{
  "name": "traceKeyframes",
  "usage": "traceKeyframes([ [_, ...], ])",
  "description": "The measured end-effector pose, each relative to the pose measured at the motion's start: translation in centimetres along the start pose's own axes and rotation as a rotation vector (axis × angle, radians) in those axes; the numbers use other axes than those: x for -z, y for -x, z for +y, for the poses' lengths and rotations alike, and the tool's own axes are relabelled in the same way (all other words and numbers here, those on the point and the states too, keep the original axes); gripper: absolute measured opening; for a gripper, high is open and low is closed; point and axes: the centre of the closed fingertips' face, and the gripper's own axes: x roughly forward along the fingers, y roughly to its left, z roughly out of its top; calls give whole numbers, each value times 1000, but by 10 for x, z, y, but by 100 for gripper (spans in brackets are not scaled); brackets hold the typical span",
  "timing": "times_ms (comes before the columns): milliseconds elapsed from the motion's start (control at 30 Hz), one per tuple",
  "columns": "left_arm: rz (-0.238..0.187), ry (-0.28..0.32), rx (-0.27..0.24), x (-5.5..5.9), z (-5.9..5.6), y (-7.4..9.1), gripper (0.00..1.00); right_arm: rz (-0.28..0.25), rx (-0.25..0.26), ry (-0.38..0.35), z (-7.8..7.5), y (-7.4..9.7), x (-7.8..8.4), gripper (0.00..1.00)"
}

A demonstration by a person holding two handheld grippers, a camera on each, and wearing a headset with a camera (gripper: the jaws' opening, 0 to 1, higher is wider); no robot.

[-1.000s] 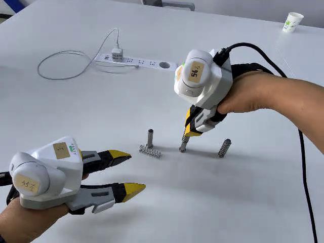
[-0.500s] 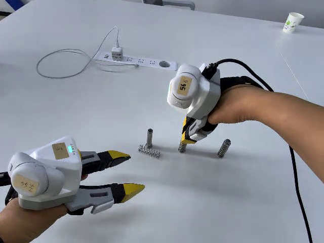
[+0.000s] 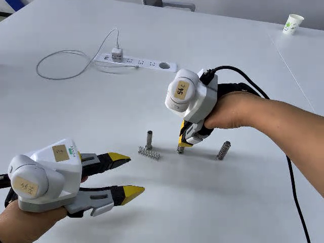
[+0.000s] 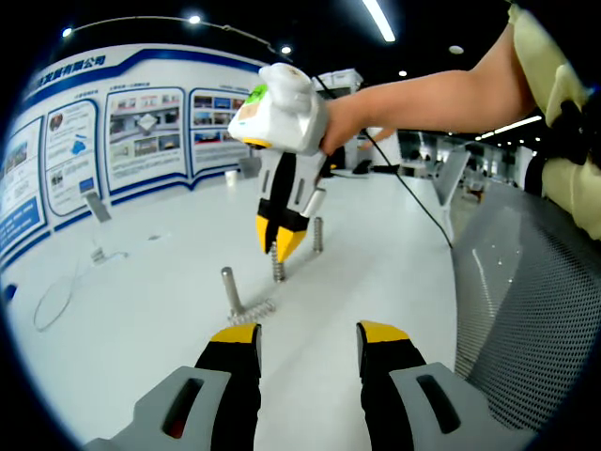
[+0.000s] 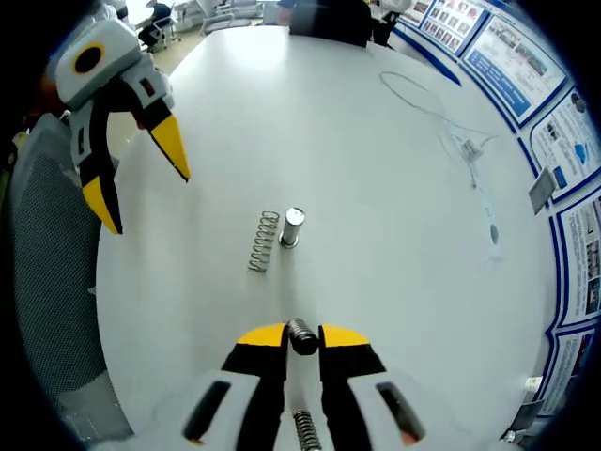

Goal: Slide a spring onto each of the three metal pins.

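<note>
Leftward, left gripper [image 3: 135,174] wide open and empty, held back presumably for room; beyond it, loose spring [image 3: 150,152] lying flat just beside bare pin [image 3: 149,138]. Centre, right gripper [image 3: 181,143] pinched on second spring [image 5: 301,336], pointing down to seat it over middle pin [image 3: 180,150]; right of that, third pin [image 3: 223,150] already sprung. Far off, power strip [image 3: 136,63] and paper cup [image 3: 292,23], obstructing nothing.

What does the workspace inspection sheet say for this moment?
Surface: white table.
Job's things: left pin bare, loose spring lying beside it; middle spring and right spring on their pins.
Clutter: power strip, paper cup.
Grippers: left hand-held gripper open, away from the pins; right hand-held gripper shut on middle spring.
Cables: white cord at the strip; black cable from right hand-held gripper.
Surroundings: wall posters.
</note>
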Motion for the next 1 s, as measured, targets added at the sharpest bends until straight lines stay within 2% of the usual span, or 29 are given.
traceKeyframes([
  [167, 1, 2, -1, 0, -1, 1, 42, -20, 13, 2, 1, 2, -5, 19],
  [367, 1, 0, -4, 0, 0, 2, 42, -50, 30, -5, 1, 10, -11, 20],
  [500, 0, -1, -7, 0, 0, 2, 42, -94, 27, -25, 4, 14, -19, 20],
  [733, 2, 1, -11, 1, 2, 3, 42, -167, -30, -81, 20, 11, -36, 20],
  [1000, 4, 2, -18, 2, 4, 5, 42, -180, -67, -104, 37, -8, -45, 18],
])
